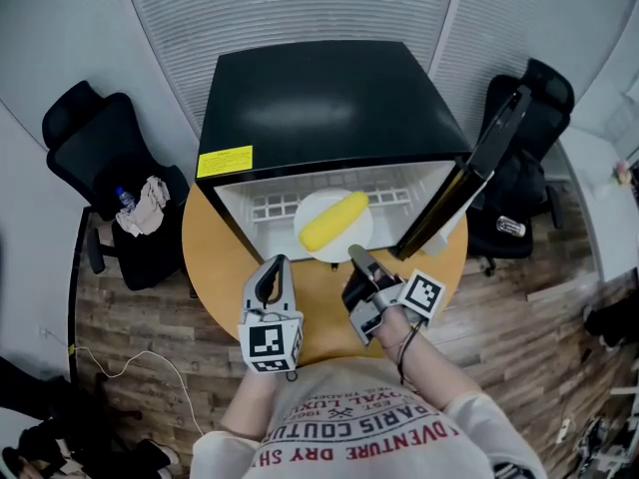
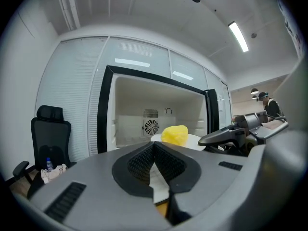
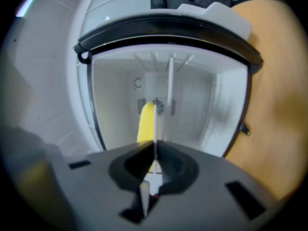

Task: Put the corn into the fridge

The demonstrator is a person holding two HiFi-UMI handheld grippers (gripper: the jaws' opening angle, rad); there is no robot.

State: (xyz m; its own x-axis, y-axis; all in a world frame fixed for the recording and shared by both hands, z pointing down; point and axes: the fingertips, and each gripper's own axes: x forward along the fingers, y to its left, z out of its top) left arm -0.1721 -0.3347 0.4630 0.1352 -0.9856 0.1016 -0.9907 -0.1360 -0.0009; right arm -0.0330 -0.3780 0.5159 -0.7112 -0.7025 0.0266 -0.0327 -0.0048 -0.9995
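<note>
"Corn (image 1: 334, 221) first. Where is it?" asks one.

"It lies on a white plate (image 1: 359, 238), right at the mouth of the black fridge (image 1: 319, 98)," says the other. "Most of the plate seems to be inside, over a white rack (image 1: 268, 208). The near rim pokes out toward the round wooden table (image 1: 215, 252)."

"Who has the plate?"

"The right gripper (image 3: 154, 146) does. Its jaws are pinched on the near rim, and the thin white edge shows between them. It is turned on its side, so in its own view the plate looks like a line going up, with the yellow corn beside it."

"And the other one?"

"The left gripper (image 2: 154, 146) hangs just beside it, above the table. Its jaws are pressed together with nothing in them. It touches nothing that I can see."

"So which step is this?"

"I think it is the sliding-in step. The fridge door (image 1: 469, 173) is wide open on the right, so the way is free. But the plate is only at the front, not deep inside."

"What has to come next?"

"A slow, flat push, I would say, until the whole plate sits well in. If the plate tips, the corn can roll off, for it is round. Then the right jaws need to let go and back out. After that the door needs a push to close it, and either gripper could do that."
</note>
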